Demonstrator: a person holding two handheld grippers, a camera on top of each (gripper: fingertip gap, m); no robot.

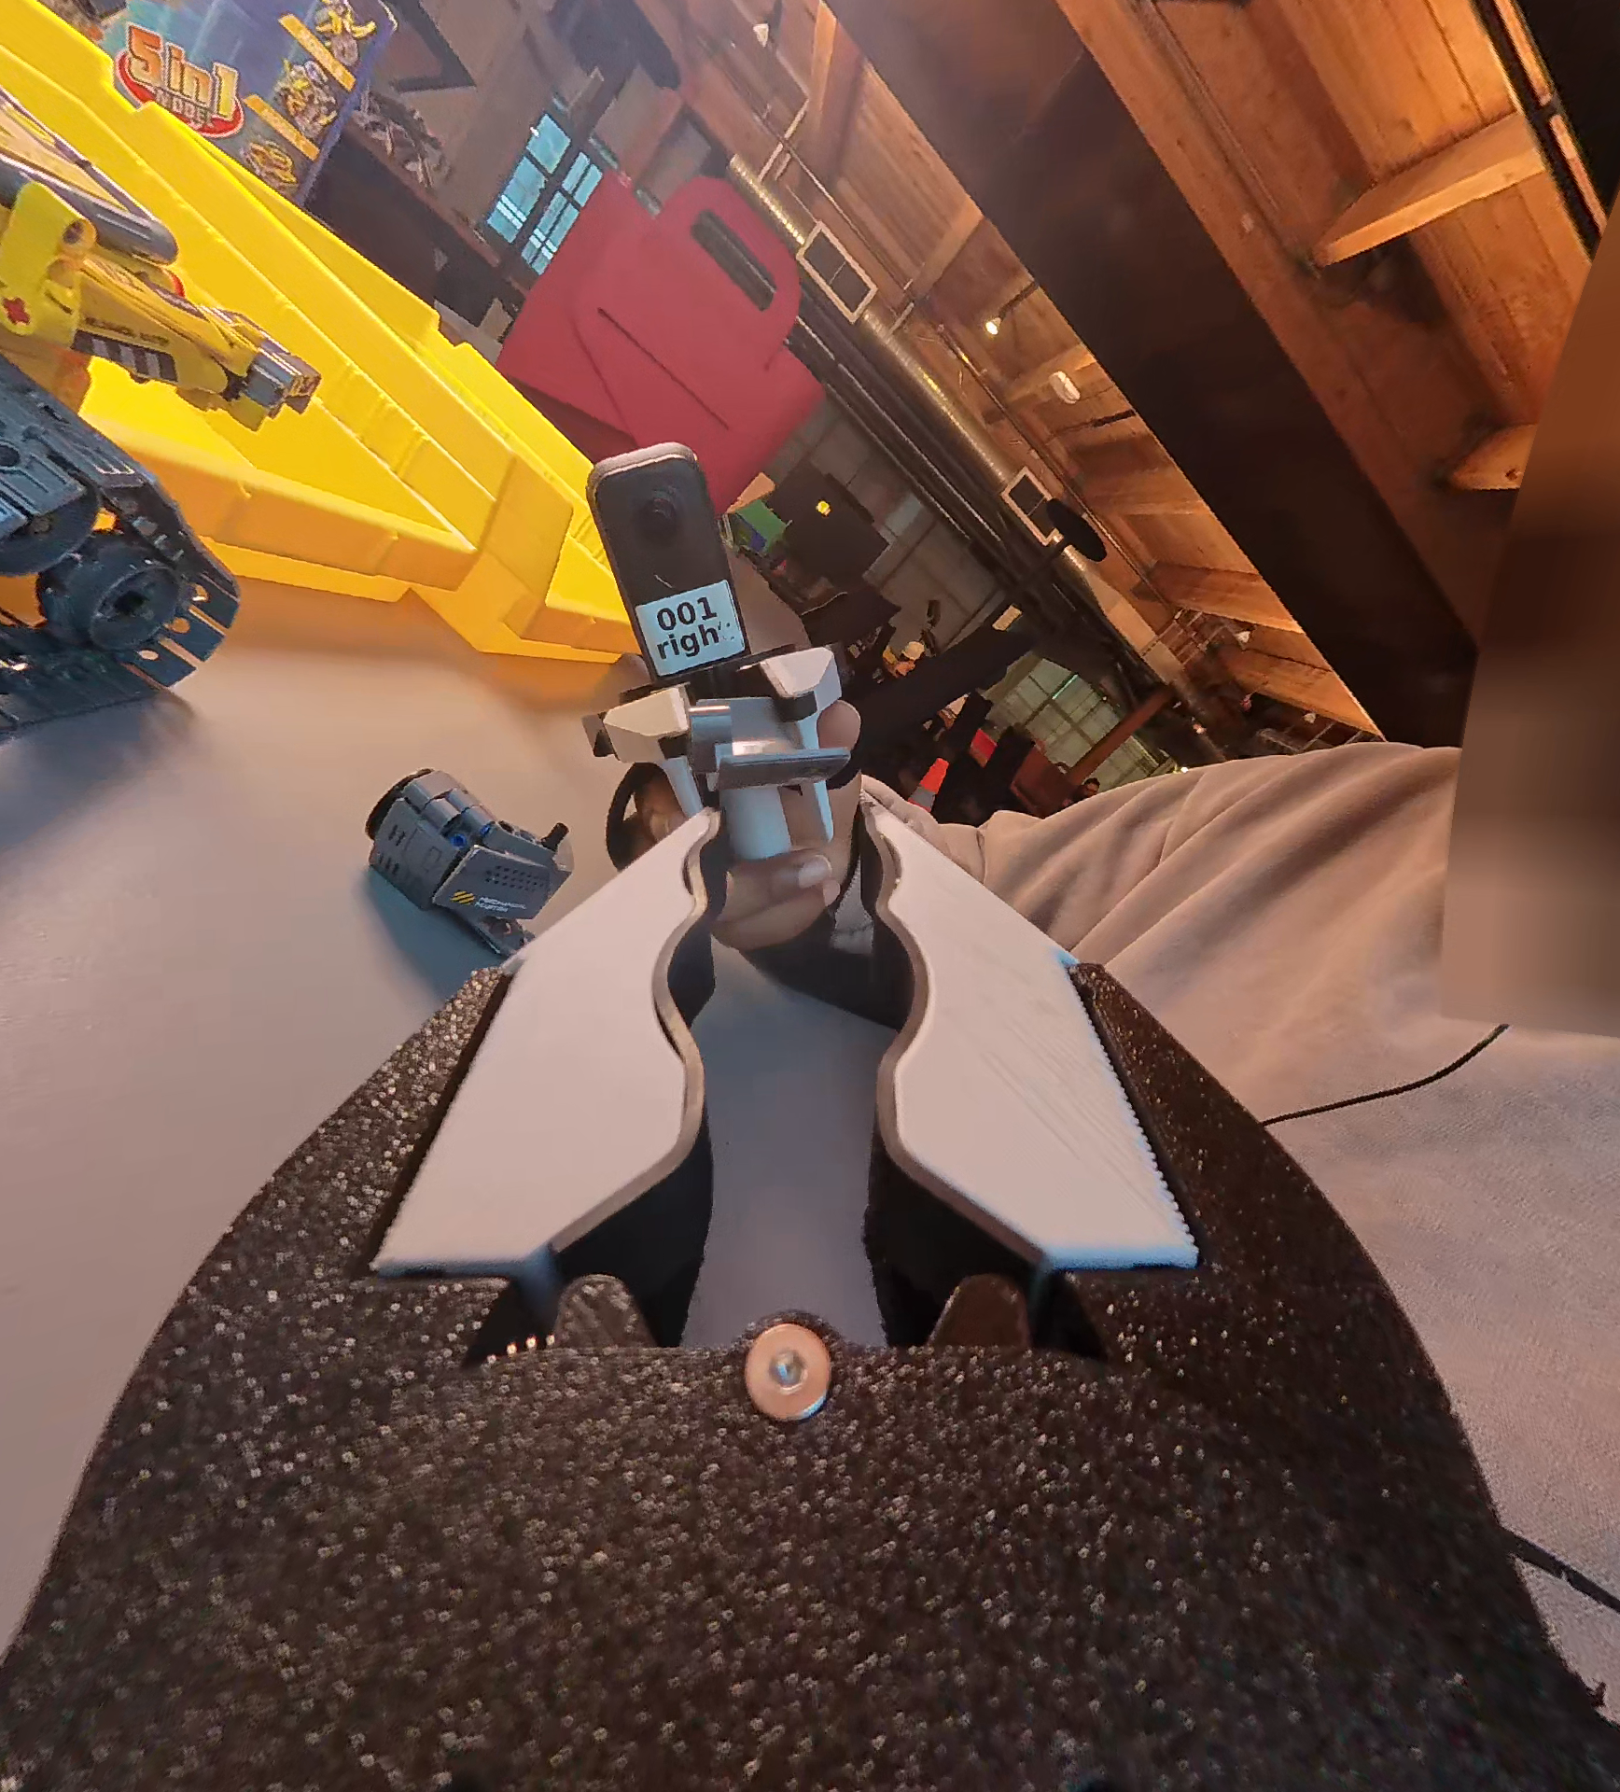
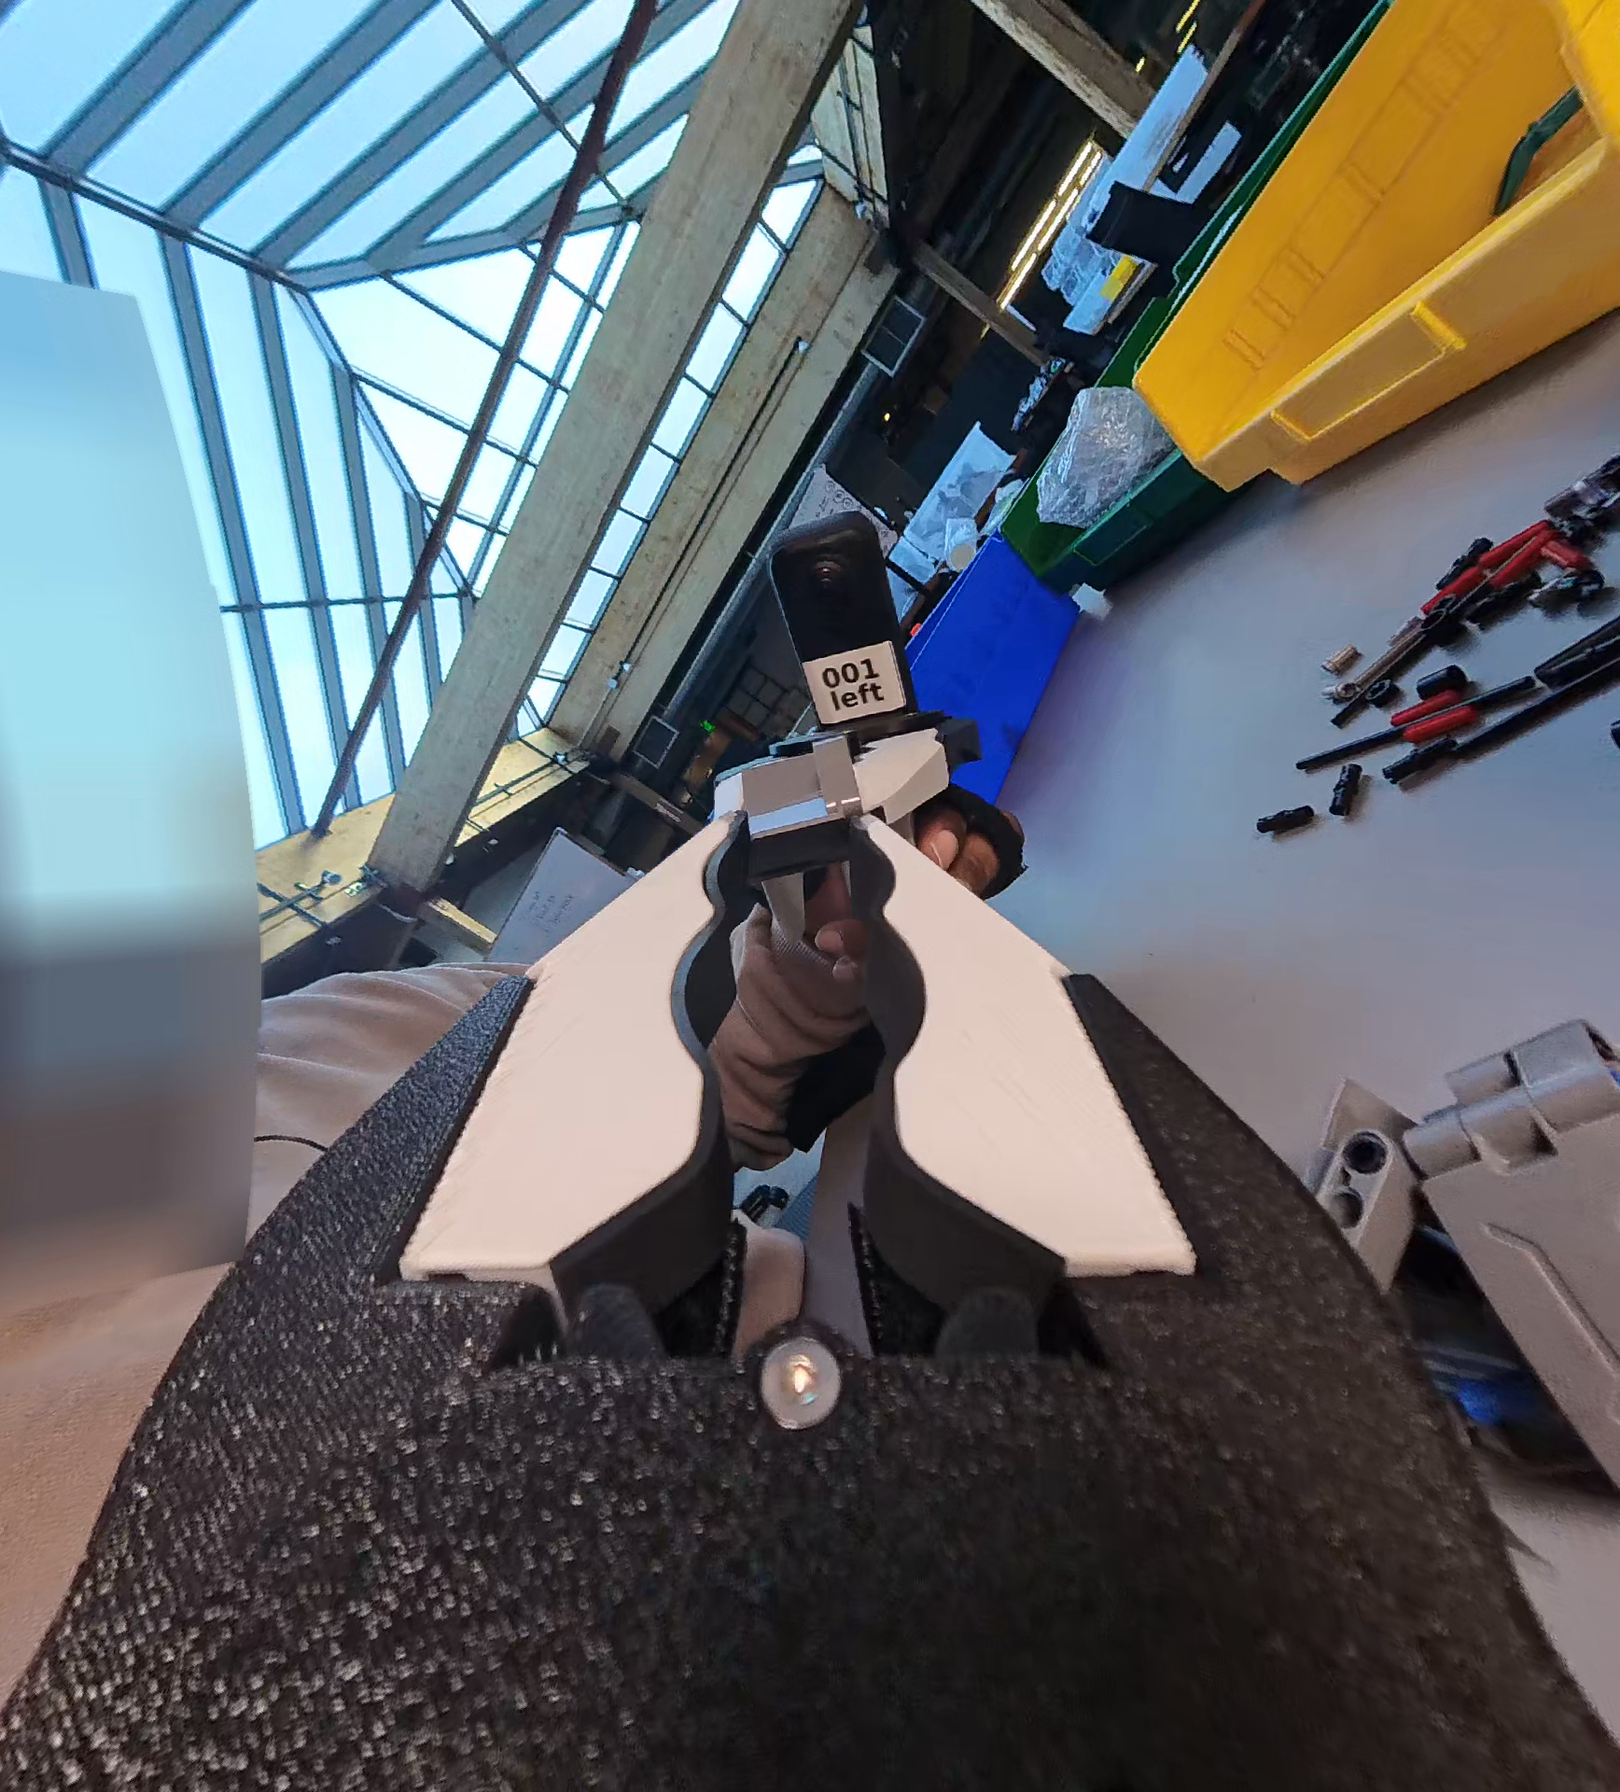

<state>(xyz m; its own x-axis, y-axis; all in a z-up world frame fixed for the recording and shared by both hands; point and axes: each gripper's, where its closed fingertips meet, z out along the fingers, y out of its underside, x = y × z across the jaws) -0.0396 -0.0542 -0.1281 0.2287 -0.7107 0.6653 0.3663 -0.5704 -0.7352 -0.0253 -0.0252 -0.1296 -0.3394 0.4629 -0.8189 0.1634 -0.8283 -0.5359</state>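
My left gripper (image 1: 787, 824) and my right gripper (image 2: 798, 829) face each other tip to tip above a grey table (image 1: 157, 1018). A small grey building-block piece (image 1: 767, 776) sits between them. In the left wrist view the right gripper (image 1: 719, 703) has its white fingers closed around that piece, with a black camera above and a hand below. In the right wrist view the grey piece (image 2: 801, 810) is pinched at my right fingertips, and the left gripper (image 2: 830, 776) grips its far side. Both jaws are narrowed onto the piece.
A yellow tracked toy vehicle (image 1: 30, 465), a yellow bin (image 1: 380, 456) and a small grey block unit (image 1: 467, 863) lie to the left. The right wrist view shows yellow (image 2: 1417, 242), green (image 2: 1126, 524) and blue bins (image 2: 990, 659), loose red and black pins (image 2: 1485, 659) and a grey block assembly (image 2: 1562, 1251). Both grippers' tips are close together, under 4 cm apart.
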